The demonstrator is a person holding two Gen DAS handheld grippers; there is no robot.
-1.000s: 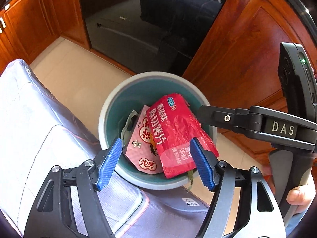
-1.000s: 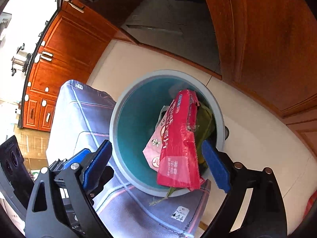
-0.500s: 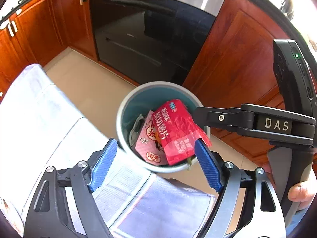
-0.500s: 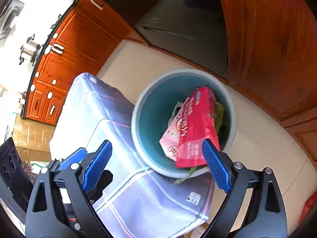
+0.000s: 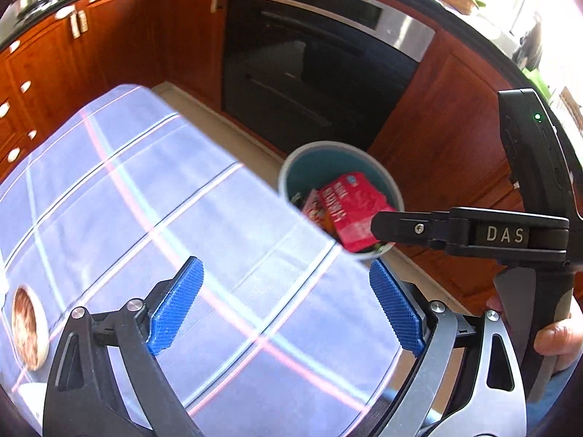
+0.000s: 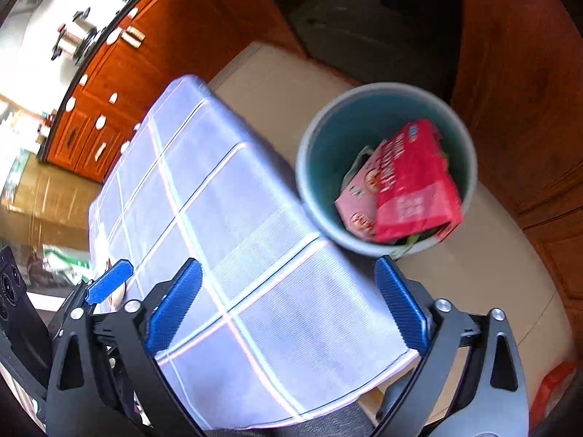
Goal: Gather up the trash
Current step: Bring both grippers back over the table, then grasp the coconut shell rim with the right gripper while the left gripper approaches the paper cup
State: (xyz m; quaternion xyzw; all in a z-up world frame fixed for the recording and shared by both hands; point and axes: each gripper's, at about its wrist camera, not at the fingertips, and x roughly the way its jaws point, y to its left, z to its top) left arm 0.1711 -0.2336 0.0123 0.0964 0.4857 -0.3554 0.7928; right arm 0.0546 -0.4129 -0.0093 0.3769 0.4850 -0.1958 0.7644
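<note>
While both grippers hang above the cloth-covered counter, the bin stands on the floor beyond its far edge, in front of the wooden cabinets and beside the dark oven. Inside the bin lie a red packet and, partly under it, a pink packet, with some green scraps at the rim below them. The left gripper has nothing between its blue pads, and its jaws are opening wide over the checked cloth. The right gripper is likewise empty, its jaws opening, with only cloth showing between its pads. In the left view the right gripper's black body reaches in from the right, one jaw tip crossing the bin's near rim, and a hand grips its handle. A bowl with brown contents sits on the cloth at the left edge. Both views are blurred.
</note>
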